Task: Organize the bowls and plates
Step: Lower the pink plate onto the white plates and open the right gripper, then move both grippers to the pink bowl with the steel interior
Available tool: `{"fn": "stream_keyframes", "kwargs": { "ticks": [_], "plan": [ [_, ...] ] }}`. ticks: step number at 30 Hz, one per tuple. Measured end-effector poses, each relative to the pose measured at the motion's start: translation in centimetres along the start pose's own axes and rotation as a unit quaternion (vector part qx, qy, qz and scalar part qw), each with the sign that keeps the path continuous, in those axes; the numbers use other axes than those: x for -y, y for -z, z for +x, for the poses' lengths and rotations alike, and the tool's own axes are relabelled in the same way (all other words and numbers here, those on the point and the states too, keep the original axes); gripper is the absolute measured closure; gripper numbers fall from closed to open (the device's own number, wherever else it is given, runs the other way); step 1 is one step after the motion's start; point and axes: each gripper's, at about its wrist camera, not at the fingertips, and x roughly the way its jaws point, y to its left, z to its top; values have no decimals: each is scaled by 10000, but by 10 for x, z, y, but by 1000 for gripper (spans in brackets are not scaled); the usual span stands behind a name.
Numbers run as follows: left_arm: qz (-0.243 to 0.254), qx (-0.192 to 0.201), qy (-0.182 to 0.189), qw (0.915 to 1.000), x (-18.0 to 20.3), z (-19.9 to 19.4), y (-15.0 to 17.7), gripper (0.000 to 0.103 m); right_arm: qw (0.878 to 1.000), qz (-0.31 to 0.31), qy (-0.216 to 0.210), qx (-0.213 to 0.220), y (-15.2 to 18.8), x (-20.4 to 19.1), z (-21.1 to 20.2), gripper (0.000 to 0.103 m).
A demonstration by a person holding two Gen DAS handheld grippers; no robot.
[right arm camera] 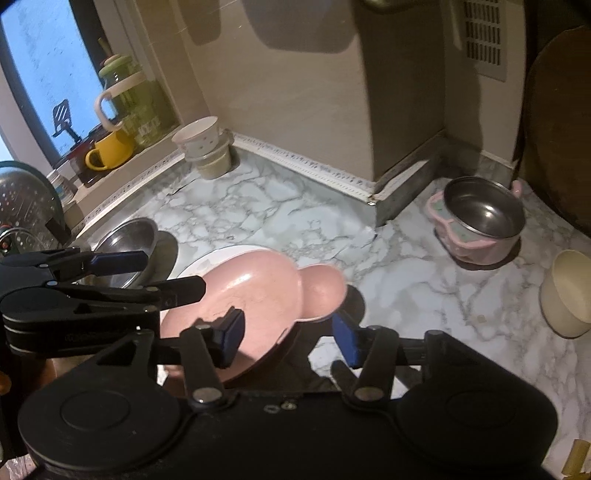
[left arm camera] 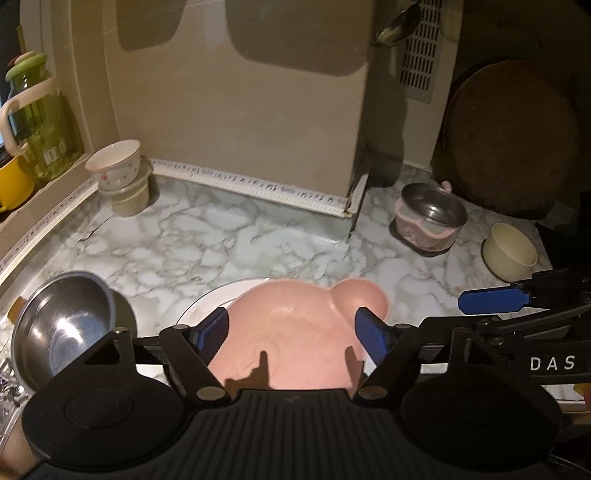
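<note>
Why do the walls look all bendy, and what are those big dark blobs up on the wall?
Left wrist view: the fisheye lens curves the wall trim; the blobs are soft shadows on the wall, and the steel bowl glares. Right wrist view: same bending at the edges, the window glows blue, the pink plate has a shiny spot, and things look slightly blurred.

A green glass jug [left arm camera: 35, 122] with a cream handle stands on the window ledge [right arm camera: 122, 173] at the upper left of the frame. A yellow mug [right arm camera: 109, 149] is just beside it. Near the top, a metal spoon [left arm camera: 399, 24] hangs next to a vent grille [left arm camera: 421, 48]. A round wooden board [left arm camera: 511, 142] leans at the upper right. The counter [left arm camera: 221, 236] has a grey marble pattern.
</note>
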Motion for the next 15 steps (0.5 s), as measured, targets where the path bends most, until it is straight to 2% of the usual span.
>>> {"fn": "stream_keyframes", "kwargs": {
  "ticks": [2,6,9,15],
  "plan": [
    [27,52,61,10000,6,1,-3,26,10000,2,56,76,0,7,-4,38],
    [42,105,159,9998,19,8,-11,26,9996,15,214,193,-5,24,-12,35],
    [40,129,219,9997,30,17,-18,26,9988,58,366,326,-13,41,-18,28],
    [85,157,145,9997,57,38,-35,23,9970,-68,630,452,-28,72,-21,18]
  ]
}}
